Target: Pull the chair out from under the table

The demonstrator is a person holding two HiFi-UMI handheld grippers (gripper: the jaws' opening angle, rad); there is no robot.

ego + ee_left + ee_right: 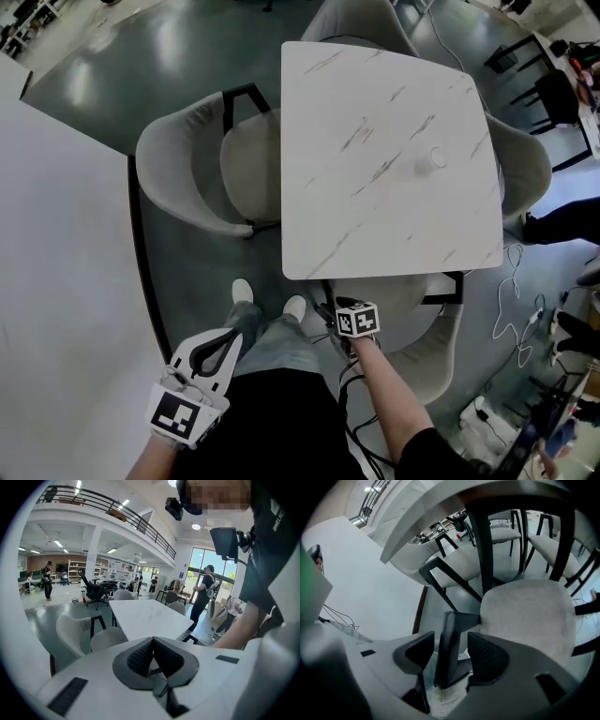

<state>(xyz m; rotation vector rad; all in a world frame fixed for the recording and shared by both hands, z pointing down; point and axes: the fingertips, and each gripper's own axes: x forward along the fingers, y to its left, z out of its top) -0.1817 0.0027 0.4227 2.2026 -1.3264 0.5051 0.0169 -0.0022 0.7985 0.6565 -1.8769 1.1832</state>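
At the near edge of the white marble table (384, 159), where the person stands, the chair (427, 337) to be pulled sits tucked in, its pale seat mostly under the tabletop and its curved back bulging out towards the person's right side. The right gripper (453, 651) is down low at that chair, and its jaws stand wide apart with a black strut (447, 634) of the chair's frame rising between them. From what I can see there's a gap on either side of the strut, so nothing is gripped yet. The strut runs roughly upright from between the pads, with the padded seat (529, 616) beyond it and to the right.

The left gripper (152, 654) hangs by the person's left hip, well apart from the chair, jaws closed together on nothing. The right hand is plainly the nearer one, and it's already straddling the frame.

I'd say the jaws need to close squarely on that strut first. The pull would then come straight back towards the person's feet (269, 300), away from the table edge. Another chair (202, 169) sits at the table's left side, clear of that path
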